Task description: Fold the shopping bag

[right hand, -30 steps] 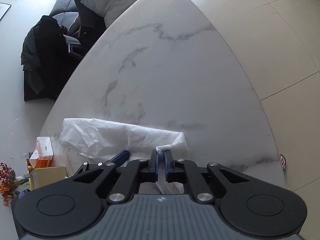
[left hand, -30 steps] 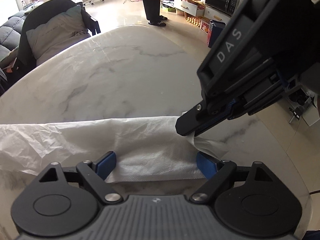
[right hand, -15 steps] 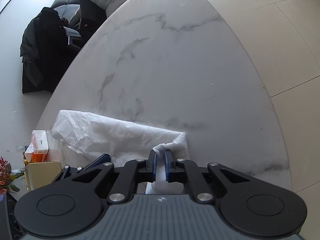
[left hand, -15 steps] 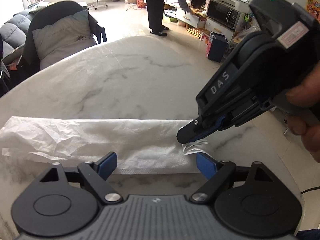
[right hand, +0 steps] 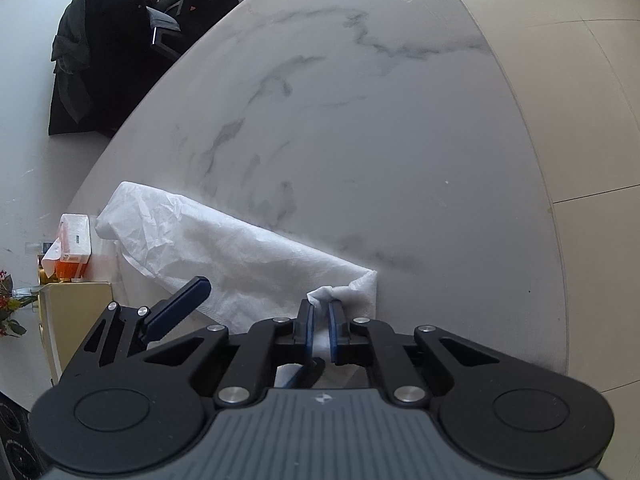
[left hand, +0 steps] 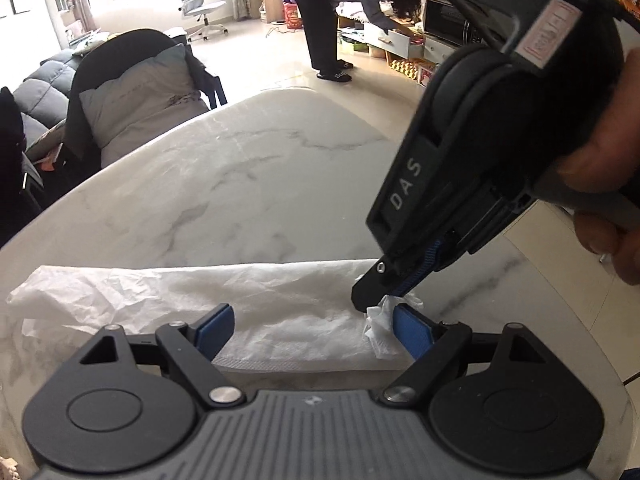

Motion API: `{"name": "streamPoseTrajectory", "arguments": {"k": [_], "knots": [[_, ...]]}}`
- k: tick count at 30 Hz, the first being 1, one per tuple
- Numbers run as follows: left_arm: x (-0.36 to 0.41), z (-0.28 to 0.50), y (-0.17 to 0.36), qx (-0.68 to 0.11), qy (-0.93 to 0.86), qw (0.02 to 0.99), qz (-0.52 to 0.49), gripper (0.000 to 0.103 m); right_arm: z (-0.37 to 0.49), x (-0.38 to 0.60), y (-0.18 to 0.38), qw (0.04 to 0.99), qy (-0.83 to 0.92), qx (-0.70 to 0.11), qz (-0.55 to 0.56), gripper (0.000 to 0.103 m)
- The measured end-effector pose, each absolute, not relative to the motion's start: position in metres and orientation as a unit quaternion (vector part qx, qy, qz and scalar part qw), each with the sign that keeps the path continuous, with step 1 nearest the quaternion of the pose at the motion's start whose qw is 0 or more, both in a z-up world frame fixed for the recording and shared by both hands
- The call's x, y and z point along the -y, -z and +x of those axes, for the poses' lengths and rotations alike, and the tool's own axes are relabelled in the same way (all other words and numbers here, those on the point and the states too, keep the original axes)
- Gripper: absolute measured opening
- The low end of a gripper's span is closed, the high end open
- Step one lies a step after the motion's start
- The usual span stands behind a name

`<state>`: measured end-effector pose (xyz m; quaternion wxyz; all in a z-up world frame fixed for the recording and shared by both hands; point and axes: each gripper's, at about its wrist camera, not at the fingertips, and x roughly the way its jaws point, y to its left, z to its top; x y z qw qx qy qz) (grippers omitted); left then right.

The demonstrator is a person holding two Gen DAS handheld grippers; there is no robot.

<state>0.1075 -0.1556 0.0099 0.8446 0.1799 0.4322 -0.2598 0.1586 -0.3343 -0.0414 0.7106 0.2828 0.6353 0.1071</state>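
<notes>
Nearest me, the left tongs hang wide open over the near hem of the shopping bag, a long white strip lying flat on the marble worktop. Just beyond, the right tongs stay clamped on its bunched end corner, now lifted a little further, probably starting to fold that end over the strip.
</notes>
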Motion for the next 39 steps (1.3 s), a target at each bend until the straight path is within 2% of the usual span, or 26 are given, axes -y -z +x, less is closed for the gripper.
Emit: {"name": "streamPoseTrajectory", "arguments": {"k": [8, 10, 11, 12, 14, 16, 19, 21, 23, 30, 33, 34, 35, 36, 39], "knots": [[0.160, 0.103, 0.001, -0.448, 0.247, 0.837, 0.196, 0.088, 0.156, 0.336, 0.042, 0.714, -0.120, -0.627, 0.289, 0.014], [0.159, 0.103, 0.001, -0.448, 0.245, 0.837, 0.195, 0.088, 0.156, 0.338, 0.042, 0.713, -0.131, -0.624, 0.292, 0.020], [0.159, 0.103, 0.002, -0.448, 0.245, 0.837, 0.196, 0.089, 0.157, 0.339, 0.042, 0.711, -0.142, -0.621, 0.298, 0.031], [0.159, 0.104, 0.002, -0.448, 0.245, 0.837, 0.196, 0.090, 0.158, 0.340, 0.041, 0.710, -0.158, -0.617, 0.301, 0.047], [0.158, 0.105, 0.003, -0.450, 0.243, 0.837, 0.195, 0.091, 0.158, 0.338, 0.030, 0.725, -0.193, -0.601, 0.274, 0.066], [0.157, 0.106, 0.003, -0.453, 0.242, 0.836, 0.191, 0.093, 0.156, 0.337, 0.018, 0.750, -0.219, -0.583, 0.222, 0.067], [0.155, 0.109, 0.005, -0.455, 0.244, 0.836, 0.186, 0.094, 0.153, 0.342, 0.007, 0.775, -0.229, -0.569, 0.156, 0.060], [0.153, 0.112, 0.006, -0.460, 0.246, 0.835, 0.177, 0.094, 0.148, 0.354, 0.010, 0.774, -0.227, -0.567, 0.166, 0.043], [0.151, 0.115, 0.007, -0.466, 0.249, 0.832, 0.168, 0.094, 0.144, 0.365, 0.017, 0.771, -0.227, -0.565, 0.187, 0.032], [0.148, 0.121, 0.008, -0.473, 0.260, 0.825, 0.164, 0.097, 0.147, 0.358, 0.027, 0.774, -0.243, -0.556, 0.183, 0.034], [0.147, 0.120, 0.008, -0.473, 0.261, 0.825, 0.165, 0.097, 0.152, 0.348, 0.029, 0.776, -0.242, -0.562, 0.153, 0.030], [0.147, 0.120, 0.008, -0.473, 0.261, 0.825, 0.165, 0.097, 0.153, 0.347, 0.029, 0.777, -0.242, -0.561, 0.150, 0.028], [0.146, 0.120, 0.009, -0.473, 0.261, 0.825, 0.165, 0.097, 0.154, 0.347, 0.030, 0.778, -0.234, -0.563, 0.149, 0.021], [0.146, 0.119, 0.009, -0.473, 0.260, 0.825, 0.165, 0.097, 0.155, 0.347, 0.031, 0.780, -0.225, -0.565, 0.147, 0.003], [0.146, 0.119, 0.008, -0.475, 0.258, 0.824, 0.166, 0.097, 0.156, 0.347, 0.033, 0.779, -0.206, -0.573, 0.150, 0.001]]}}
